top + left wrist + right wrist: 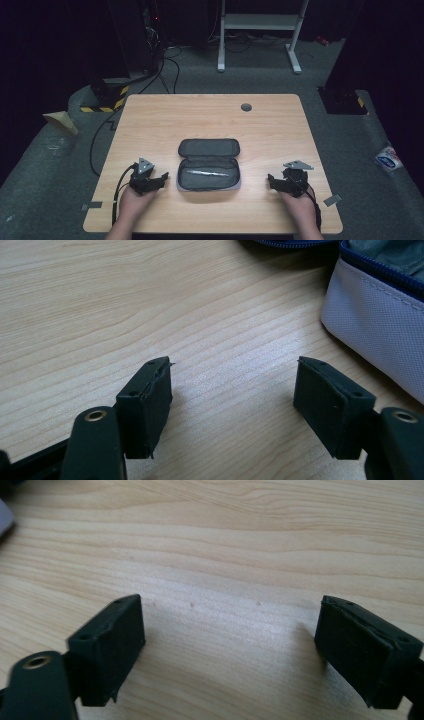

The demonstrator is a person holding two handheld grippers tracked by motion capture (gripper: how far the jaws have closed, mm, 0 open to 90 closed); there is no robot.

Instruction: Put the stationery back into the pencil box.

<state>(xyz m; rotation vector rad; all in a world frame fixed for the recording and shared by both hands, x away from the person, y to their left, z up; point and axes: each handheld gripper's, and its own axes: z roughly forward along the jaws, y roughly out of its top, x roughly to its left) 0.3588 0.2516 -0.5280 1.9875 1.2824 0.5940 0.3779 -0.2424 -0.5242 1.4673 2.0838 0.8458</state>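
I have both tools low on the table [150, 120] with jaws spread and nothing between them: left gripper [159, 179] lower left, right gripper [274, 180] lower right. Between them at lower centre, the pencil case [209, 164] lies unzipped, a pen [208, 173] in its tray. My forearms are cut off at the bottom edge.

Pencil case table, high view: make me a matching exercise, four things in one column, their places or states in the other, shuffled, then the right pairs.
Things:
1. pencil case
2. pen
3. left gripper
4. round grey cap

Places or states:
A. near the table's far edge
B. unzipped, lid folded back
C. lying inside the case
D. beside the case, jaws open and holding nothing

Pairs: 1-B, 2-C, 3-D, 4-A
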